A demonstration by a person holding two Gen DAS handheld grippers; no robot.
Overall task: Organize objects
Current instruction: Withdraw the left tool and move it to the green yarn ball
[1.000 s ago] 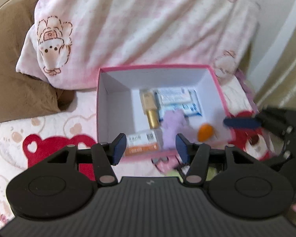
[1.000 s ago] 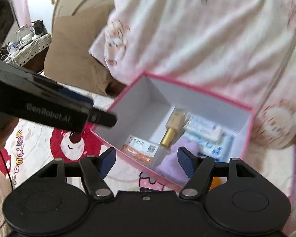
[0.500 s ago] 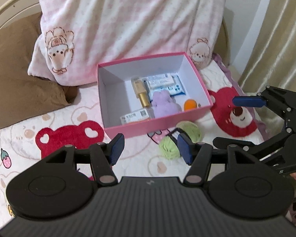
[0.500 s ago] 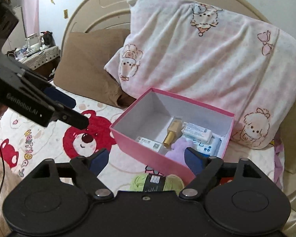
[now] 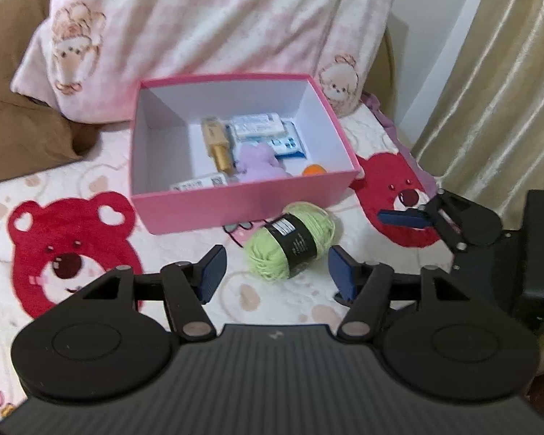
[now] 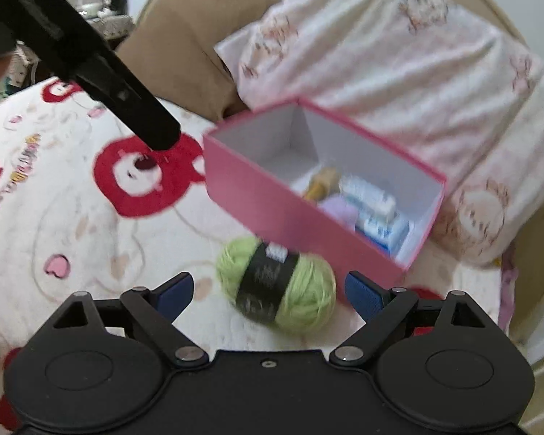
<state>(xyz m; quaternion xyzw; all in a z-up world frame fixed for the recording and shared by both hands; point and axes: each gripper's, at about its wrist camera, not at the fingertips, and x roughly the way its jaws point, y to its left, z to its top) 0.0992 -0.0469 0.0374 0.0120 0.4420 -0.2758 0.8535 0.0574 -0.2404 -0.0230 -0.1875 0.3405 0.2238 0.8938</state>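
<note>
A green yarn ball with a black label [image 5: 290, 241] lies on the bedspread just in front of the pink box [image 5: 235, 201]; it also shows in the right wrist view [image 6: 277, 282]. The pink box [image 6: 290, 214] holds a gold bottle [image 5: 217, 146], a purple plush [image 5: 259, 161], white-blue packets [image 5: 268, 132], a small carton and an orange ball [image 5: 313, 170]. My left gripper [image 5: 277, 272] is open and empty, just short of the yarn. My right gripper [image 6: 268, 291] is open, its fingers on either side of the yarn's near end, and shows at the right of the left wrist view [image 5: 402, 217].
A pink-and-white pillow [image 5: 206, 21] leans behind the box, with a brown cushion [image 5: 14, 119] to its left. Curtains [image 5: 500, 72] hang at the right. The bedspread [image 5: 72, 246] has red bear prints. A cluttered side table [image 6: 101, 11] stands far left.
Both grippers have pulled back from over the box and dropped toward the bedspread. The yarn ball has come into view and now lies close in front of both open grippers.
</note>
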